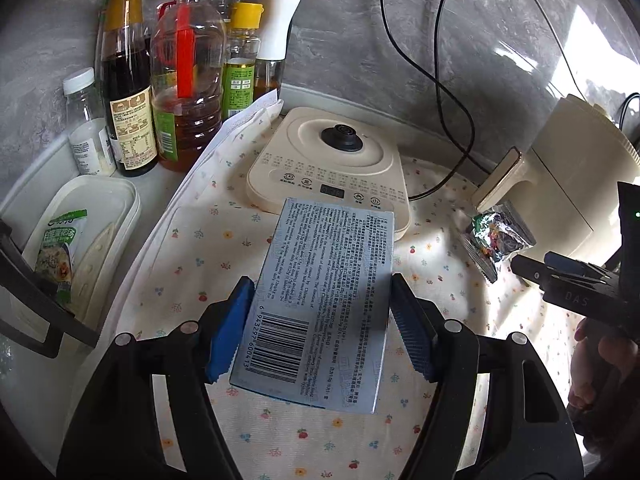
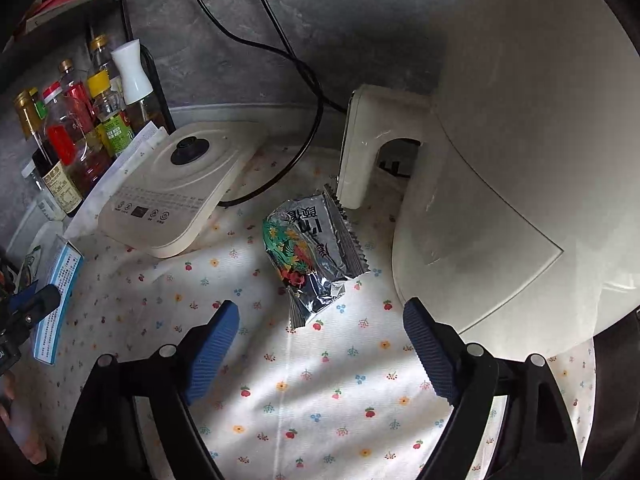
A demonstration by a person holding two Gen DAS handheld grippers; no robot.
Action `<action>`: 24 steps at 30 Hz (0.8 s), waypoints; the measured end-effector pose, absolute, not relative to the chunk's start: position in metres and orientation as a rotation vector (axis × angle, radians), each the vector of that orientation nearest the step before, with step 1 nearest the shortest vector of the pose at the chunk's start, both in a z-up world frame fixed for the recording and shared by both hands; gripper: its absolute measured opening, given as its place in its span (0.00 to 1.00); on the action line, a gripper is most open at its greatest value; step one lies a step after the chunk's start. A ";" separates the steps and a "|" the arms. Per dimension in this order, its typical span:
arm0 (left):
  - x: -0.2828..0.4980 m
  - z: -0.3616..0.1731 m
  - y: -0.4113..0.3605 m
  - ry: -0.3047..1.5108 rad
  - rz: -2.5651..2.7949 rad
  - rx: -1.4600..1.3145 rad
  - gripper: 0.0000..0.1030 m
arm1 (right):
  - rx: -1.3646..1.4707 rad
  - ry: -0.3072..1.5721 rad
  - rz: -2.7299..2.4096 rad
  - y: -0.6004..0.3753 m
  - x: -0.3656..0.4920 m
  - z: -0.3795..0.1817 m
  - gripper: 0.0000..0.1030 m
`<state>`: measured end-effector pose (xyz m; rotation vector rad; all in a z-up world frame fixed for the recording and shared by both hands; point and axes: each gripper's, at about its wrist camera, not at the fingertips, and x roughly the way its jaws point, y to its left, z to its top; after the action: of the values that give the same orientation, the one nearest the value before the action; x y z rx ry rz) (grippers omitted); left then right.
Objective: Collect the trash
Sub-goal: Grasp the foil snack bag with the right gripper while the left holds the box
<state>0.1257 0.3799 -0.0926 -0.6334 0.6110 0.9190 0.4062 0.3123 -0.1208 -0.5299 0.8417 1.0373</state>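
Note:
A pale blue medicine box (image 1: pixel 320 312) with a barcode hangs tilted over the floral cloth (image 1: pixel 192 264). My left gripper (image 1: pixel 322 284) is shut on the box, one blue pad against each long side. The box (image 2: pixel 60 280) and the left gripper (image 2: pixel 32 308) also show at the left edge of the right wrist view. A crumpled silver snack wrapper (image 2: pixel 316 256) with green and red print lies on the cloth beside the white appliance. Just short of it, my right gripper (image 2: pixel 322 306) stands open with nothing between its pads. The right gripper's black fingers (image 1: pixel 560 276) reach in at the right of the left wrist view, near the wrapper (image 1: pixel 496 240).
A cream induction cooker base (image 1: pixel 328 164) sits behind the box. Several oil and sauce bottles (image 1: pixel 188 76) line the back left wall. A white tub (image 1: pixel 104 200) holding a green packet stands at the left. A large cream appliance (image 2: pixel 500 160) fills the right. Black cables (image 1: pixel 440 80) hang down the wall.

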 end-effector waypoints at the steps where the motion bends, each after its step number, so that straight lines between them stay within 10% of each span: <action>1: 0.125 -0.093 0.381 0.610 0.924 -0.637 0.67 | -0.526 0.842 1.035 0.316 0.408 -0.122 0.81; 5: 0.122 -0.094 0.383 0.608 0.935 -0.642 0.67 | -0.528 0.810 1.037 0.324 0.410 -0.121 0.76; 9: 0.119 -0.092 0.383 0.602 0.933 -0.640 0.67 | -0.545 0.868 1.079 0.330 0.409 -0.126 0.11; 24: 0.114 -0.085 0.377 0.585 0.802 -0.611 0.67 | -0.510 0.841 1.091 0.277 0.363 -0.093 0.04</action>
<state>0.1138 0.3773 -0.0850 -0.6110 0.5846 0.8022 0.3634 0.2770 -0.0933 -0.5099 0.8414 1.0910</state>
